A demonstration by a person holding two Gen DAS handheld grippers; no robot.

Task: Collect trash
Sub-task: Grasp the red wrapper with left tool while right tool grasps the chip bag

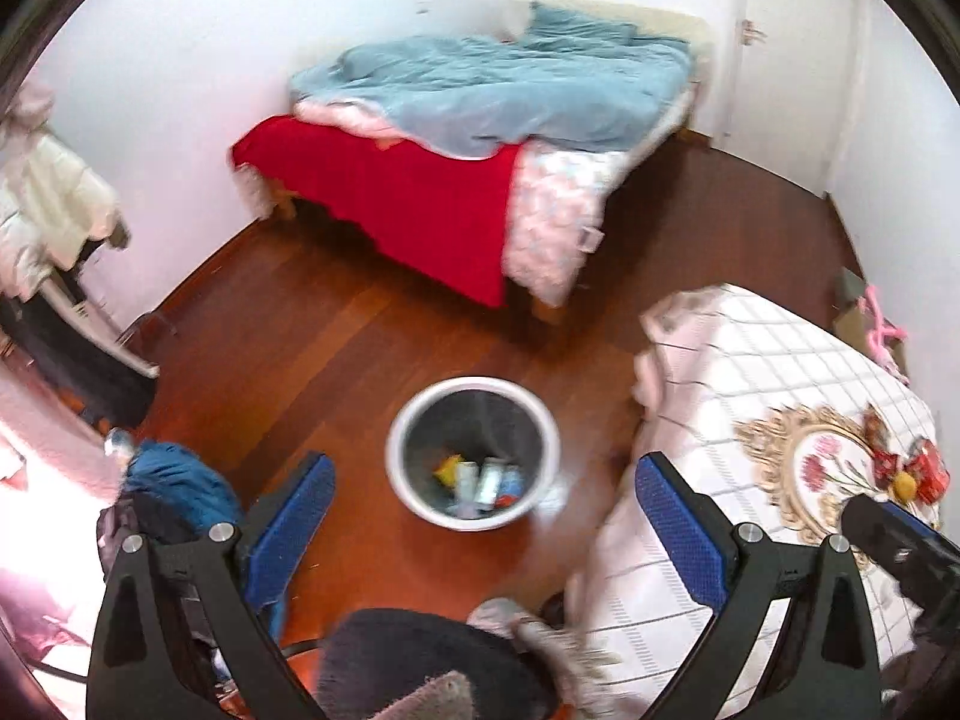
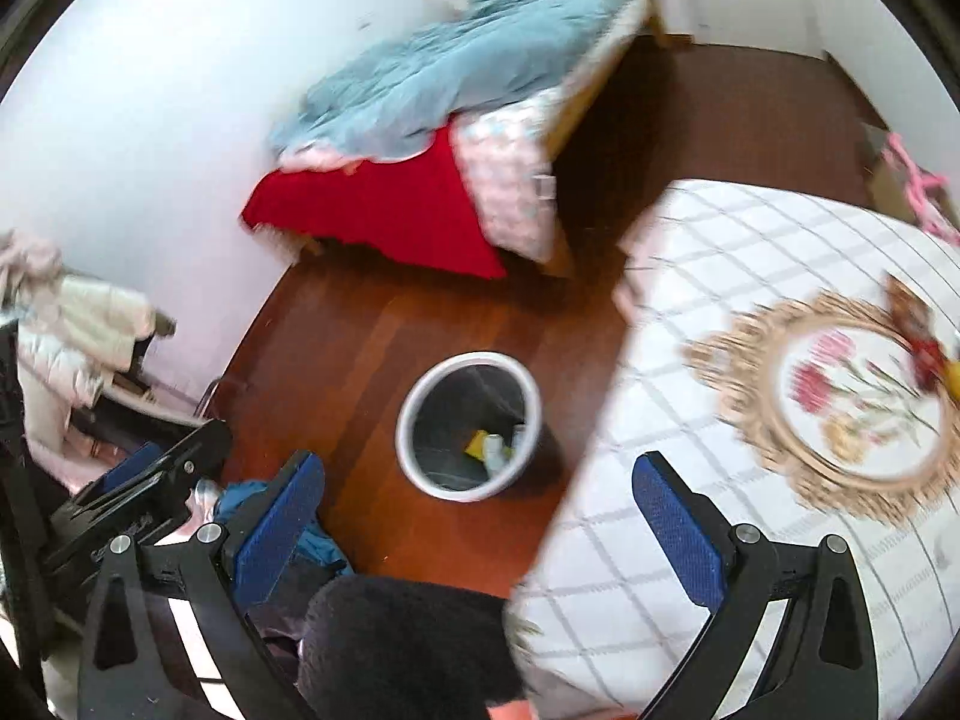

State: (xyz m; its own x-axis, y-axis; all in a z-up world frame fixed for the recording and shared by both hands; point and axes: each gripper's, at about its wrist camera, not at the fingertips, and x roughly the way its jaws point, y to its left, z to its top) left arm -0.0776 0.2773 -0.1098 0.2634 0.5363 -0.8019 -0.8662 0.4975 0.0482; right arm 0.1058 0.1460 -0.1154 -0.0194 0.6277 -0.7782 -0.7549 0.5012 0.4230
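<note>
While both the left gripper (image 1: pixel 483 516) and the right gripper (image 2: pixel 480 510) hang with jaws spread and empty above the bin (image 1: pixel 474 450) on the floor, blurred motion risks misjudging the reach for wrappers (image 1: pixel 909 471) on the checked surface (image 1: pixel 750 360)

left wrist: high up, tilted down at the floor
right wrist: same
shared: trash bin (image 1: pixel 474 453) (image 2: pixel 469 426), bed (image 1: pixel 480 138) (image 2: pixel 444 120)
</note>
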